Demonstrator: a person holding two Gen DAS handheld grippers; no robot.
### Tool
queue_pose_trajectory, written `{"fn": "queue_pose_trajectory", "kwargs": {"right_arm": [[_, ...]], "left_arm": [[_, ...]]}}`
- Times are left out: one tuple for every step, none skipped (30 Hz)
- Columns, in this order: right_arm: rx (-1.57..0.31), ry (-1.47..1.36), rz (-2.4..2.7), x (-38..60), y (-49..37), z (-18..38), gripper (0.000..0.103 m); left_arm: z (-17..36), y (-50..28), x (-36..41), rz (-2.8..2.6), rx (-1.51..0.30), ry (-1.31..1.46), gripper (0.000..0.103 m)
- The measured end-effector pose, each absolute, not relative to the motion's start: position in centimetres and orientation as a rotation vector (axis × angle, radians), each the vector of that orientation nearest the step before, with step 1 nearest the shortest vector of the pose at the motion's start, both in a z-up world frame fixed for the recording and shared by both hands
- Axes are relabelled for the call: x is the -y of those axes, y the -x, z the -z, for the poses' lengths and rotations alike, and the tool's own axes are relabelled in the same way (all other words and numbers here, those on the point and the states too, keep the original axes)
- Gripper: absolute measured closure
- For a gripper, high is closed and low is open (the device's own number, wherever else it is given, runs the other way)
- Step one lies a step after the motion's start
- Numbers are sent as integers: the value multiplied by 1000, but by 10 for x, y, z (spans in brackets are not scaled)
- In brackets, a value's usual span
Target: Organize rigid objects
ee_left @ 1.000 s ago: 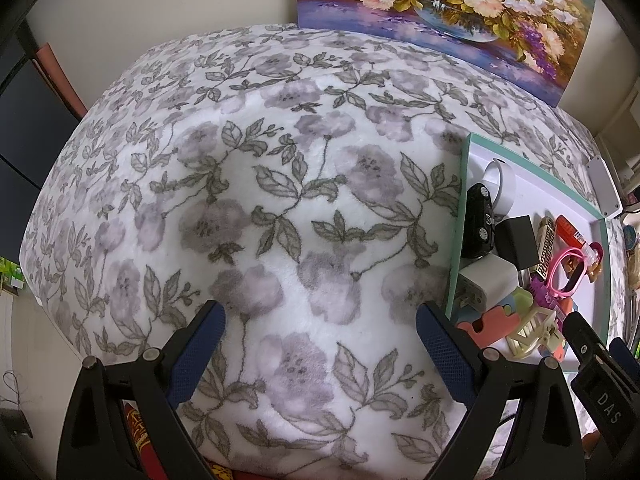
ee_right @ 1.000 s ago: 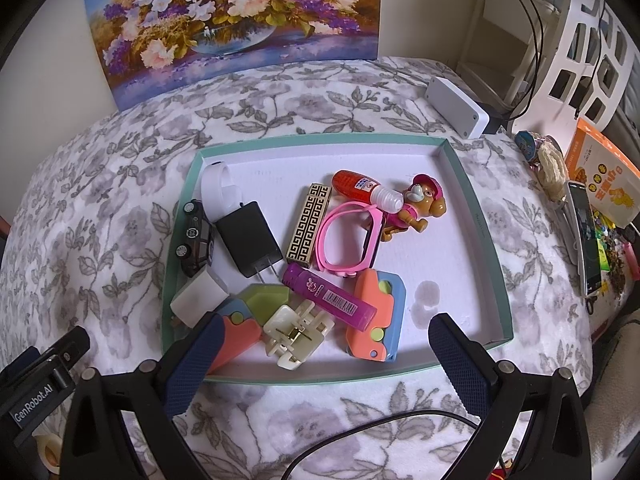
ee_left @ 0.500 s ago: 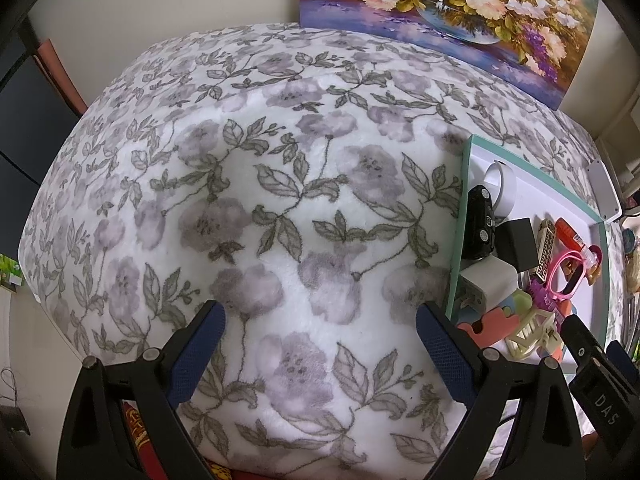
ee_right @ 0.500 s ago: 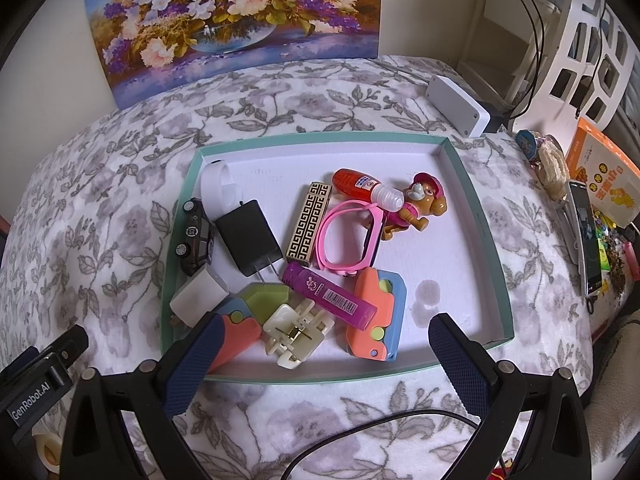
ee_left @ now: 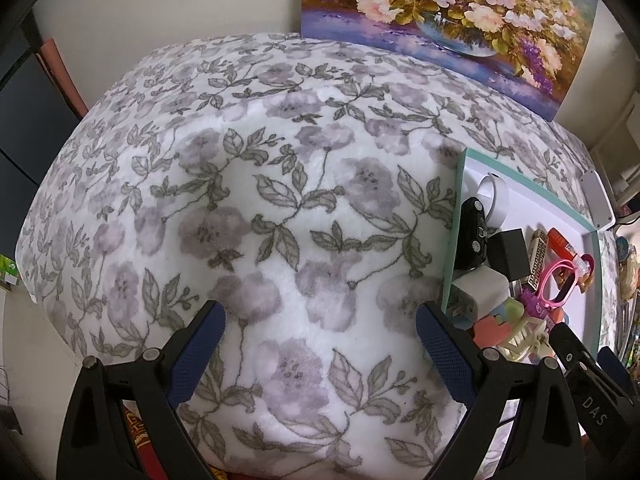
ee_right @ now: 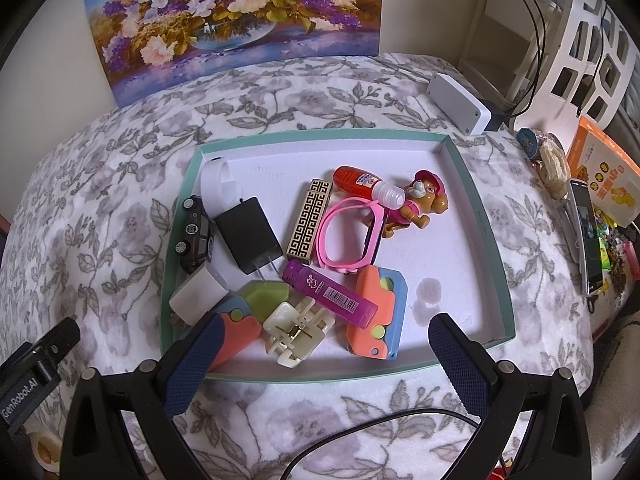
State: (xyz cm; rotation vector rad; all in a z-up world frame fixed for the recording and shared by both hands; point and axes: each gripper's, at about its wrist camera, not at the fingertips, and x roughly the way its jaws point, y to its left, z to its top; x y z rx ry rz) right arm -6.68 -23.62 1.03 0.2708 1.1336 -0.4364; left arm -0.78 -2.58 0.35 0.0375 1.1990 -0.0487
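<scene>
A shallow teal-rimmed tray (ee_right: 476, 196) lies on the flowered blanket and holds several small objects: a black charger (ee_right: 248, 234), a black toy car (ee_right: 195, 232), a white adapter (ee_right: 199, 294), a cream hair clip (ee_right: 298, 330), a purple tube (ee_right: 330, 294), a pink band (ee_right: 348, 236), a gold patterned box (ee_right: 309, 218), a red bottle (ee_right: 366, 184), a dog figure (ee_right: 420, 204). My right gripper (ee_right: 326, 340) is open and empty over the tray's near edge. My left gripper (ee_left: 320, 332) is open and empty over bare blanket, left of the tray (ee_left: 450, 264).
A flower painting (ee_right: 236, 16) leans on the wall behind. A white box (ee_right: 458, 102) sits behind the tray. A phone (ee_right: 588, 236) and an orange book (ee_right: 604, 168) lie at the right. A black cable (ee_right: 380, 426) crosses the blanket near me.
Both grippers have drifted very slightly; the views are almost the same. Nothing in the tray has moved.
</scene>
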Motion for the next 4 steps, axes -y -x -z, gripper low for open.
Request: {"fn": "queue_pose_trajectory", "kwargs": {"right_arm": [[-1134, -271, 437, 236, 66, -11, 0], [-1134, -271, 436, 237, 66, -11, 0], [-1134, -270, 435, 237, 66, -11, 0], [-1135, -270, 435, 237, 66, -11, 0]], "left_arm": [[-3, 7, 26, 48, -1201, -37, 7], [-3, 7, 26, 46, -1201, -37, 7], [-3, 7, 26, 44, -1200, -36, 7], [-3, 7, 26, 43, -1199, -34, 7]]}}
